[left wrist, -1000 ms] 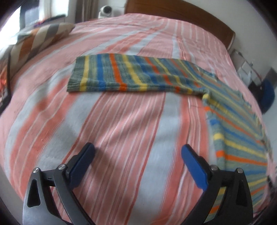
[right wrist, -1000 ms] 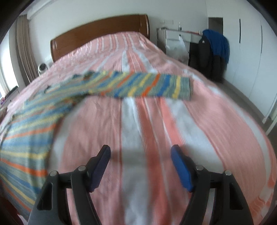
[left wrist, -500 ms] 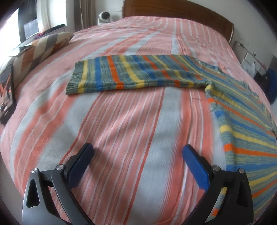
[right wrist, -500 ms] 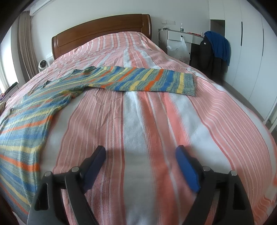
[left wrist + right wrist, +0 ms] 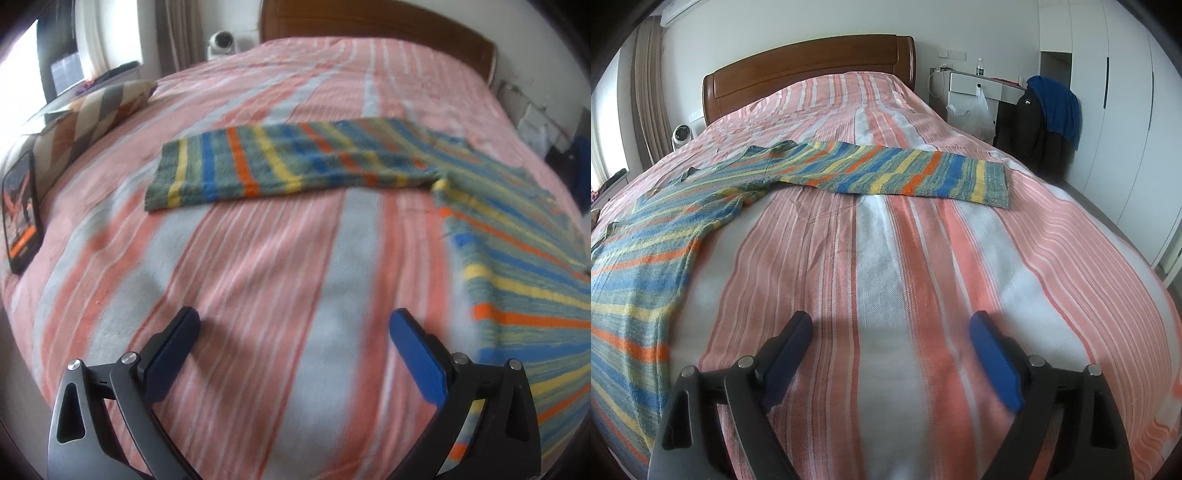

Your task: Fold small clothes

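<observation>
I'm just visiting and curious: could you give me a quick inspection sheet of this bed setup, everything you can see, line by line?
Surface: bed with a pink, orange and white striped cover, wooden headboard.
Job's things: striped sweater lying flat, both sleeves spread sideways; unfolded.
Clutter: phone and patterned cushion at the bed's edge.
Grippers: left tool open, nothing between its jaws; right tool jaws opening, nothing between them.
Cables: one white cable by the nightstand.
Surroundings: small fan, curtains, plastic bag, dark and blue clothes on a chair, white wardrobe.
</observation>
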Demonstrator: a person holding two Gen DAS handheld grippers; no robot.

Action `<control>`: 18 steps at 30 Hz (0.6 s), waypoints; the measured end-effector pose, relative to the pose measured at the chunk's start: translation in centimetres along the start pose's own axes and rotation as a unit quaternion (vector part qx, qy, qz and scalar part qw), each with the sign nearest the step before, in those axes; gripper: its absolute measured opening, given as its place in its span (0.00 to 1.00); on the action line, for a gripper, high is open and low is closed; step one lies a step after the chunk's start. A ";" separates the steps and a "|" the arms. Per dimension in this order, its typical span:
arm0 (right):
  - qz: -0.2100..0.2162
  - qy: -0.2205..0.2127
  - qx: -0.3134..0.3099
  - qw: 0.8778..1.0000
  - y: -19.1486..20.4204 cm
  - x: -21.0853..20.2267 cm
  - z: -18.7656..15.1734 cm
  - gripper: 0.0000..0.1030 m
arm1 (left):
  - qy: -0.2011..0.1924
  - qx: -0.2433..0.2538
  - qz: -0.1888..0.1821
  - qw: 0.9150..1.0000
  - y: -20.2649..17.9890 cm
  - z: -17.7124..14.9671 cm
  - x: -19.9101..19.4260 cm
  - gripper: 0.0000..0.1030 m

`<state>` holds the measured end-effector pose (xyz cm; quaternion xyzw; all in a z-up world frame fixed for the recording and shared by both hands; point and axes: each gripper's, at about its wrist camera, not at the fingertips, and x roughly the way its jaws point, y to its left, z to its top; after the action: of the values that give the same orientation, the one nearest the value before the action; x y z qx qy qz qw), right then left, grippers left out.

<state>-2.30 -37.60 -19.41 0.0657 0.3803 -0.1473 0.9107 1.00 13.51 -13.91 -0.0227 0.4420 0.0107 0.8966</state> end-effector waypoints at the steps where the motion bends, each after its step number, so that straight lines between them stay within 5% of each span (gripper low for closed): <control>1: 0.000 0.000 0.000 1.000 0.0 0.0 0.0 0.84 | -0.013 0.004 -0.009 1.000 -0.2 0.0 -0.5 0.99; 8: -0.004 -0.003 -0.004 1.000 0.1 0.1 0.0 0.85 | -0.020 0.013 -0.028 0.999 -1.1 2.1 0.1 0.99; 12: -0.007 -0.004 -0.007 1.000 0.2 0.1 0.0 0.85 | -0.071 0.047 -0.026 0.996 -1.9 5.2 0.3 0.99; 18: -0.013 -0.005 -0.010 1.000 0.4 0.2 0.0 0.86 | -0.016 0.067 0.001 0.998 -2.2 5.6 6.9 1.00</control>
<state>-2.05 -37.26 -19.55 0.0509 0.3779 -0.1557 0.9112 9.76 11.62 -15.88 0.0384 0.4269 -0.0180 0.9033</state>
